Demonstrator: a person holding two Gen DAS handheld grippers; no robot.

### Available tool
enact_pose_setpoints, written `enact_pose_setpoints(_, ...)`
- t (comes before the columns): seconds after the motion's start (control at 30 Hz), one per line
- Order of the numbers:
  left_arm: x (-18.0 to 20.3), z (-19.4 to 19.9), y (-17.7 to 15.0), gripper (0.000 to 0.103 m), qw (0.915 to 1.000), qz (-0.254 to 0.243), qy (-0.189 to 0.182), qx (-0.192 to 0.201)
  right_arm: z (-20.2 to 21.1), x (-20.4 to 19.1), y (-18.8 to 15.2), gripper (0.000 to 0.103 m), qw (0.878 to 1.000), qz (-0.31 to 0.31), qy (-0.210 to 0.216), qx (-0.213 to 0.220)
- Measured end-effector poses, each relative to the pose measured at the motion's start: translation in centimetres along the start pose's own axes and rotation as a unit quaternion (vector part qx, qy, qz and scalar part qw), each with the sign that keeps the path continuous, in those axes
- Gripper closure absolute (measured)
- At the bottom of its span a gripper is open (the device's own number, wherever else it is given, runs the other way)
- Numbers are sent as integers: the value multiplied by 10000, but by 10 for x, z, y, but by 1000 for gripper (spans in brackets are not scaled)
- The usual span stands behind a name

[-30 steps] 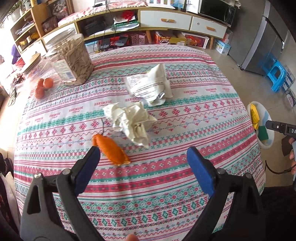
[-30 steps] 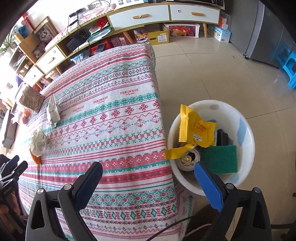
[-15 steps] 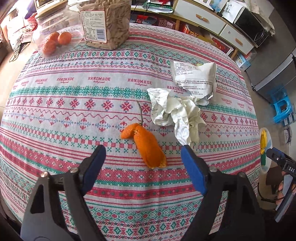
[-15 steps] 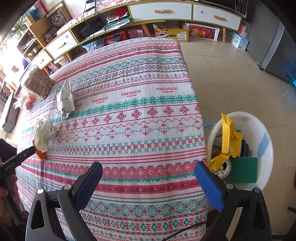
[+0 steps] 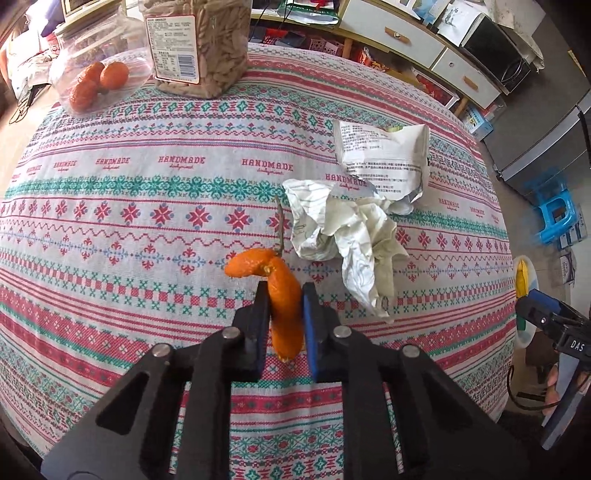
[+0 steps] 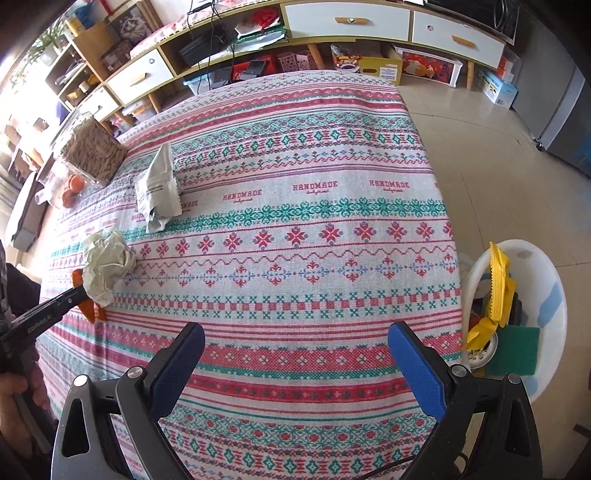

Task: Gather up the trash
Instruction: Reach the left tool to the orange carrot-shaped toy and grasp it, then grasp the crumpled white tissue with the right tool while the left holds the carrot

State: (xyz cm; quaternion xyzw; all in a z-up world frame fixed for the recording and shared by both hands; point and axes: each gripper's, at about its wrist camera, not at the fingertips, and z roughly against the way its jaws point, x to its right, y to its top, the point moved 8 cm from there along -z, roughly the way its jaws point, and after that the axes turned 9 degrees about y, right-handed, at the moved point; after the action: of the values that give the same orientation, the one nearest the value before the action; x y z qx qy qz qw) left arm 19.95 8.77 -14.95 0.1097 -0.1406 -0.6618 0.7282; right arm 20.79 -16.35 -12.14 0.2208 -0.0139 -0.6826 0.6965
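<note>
My left gripper [image 5: 284,291] is shut on an orange peel [image 5: 282,295] that lies on the patterned tablecloth [image 5: 147,206]. Just beyond it are a crumpled white paper [image 5: 343,236] and a white printed wrapper [image 5: 384,155]. In the right wrist view the peel [image 6: 90,310], paper [image 6: 107,266] and wrapper [image 6: 159,192] lie at the left, with the left gripper [image 6: 79,295] on the peel. My right gripper [image 6: 293,341] is open and empty above the table's near edge. A white trash basin [image 6: 550,295] on the floor at the right holds a yellow wrapper [image 6: 496,291] and a green sponge [image 6: 517,347].
A clear jar of seeds [image 5: 197,44] and a bag of oranges [image 5: 98,81] stand at the table's far left. A low cabinet with drawers [image 6: 347,22] lines the far wall. A blue stool [image 5: 557,214] and a fridge [image 5: 543,140] stand on the right.
My left gripper has moved forward onto the orange peel and closed on it. My right gripper has swung left from the basin towards the table and stays open.
</note>
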Motion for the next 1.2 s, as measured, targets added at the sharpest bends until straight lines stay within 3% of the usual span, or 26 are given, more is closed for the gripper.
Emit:
enact_pose_setpoints(0.43,-46,37,-20,86,9986,300,-85,425,-31,-85,9,3,9971,511,556,-121)
enact_pose_setpoints(0.73,-65,40,-32,86,9983,464,-105,338,-66,-154,22,3,9907,922,998,-71)
enact_pose_setpoints(1.0,-62,45,-37,86,9983,440,-167,344,-94,-189,38,10,9861,1125,1220,111)
enact_pose_setpoints(1.17,-60,42,-39,86,9985,419,-133,314,-112,-194,40,32,9847,1122,1333,40)
enact_pose_setpoints(1.2,-60,42,-40,86,9986,404,-119,304,-115,-194,39,41,9848,1109,1341,13)
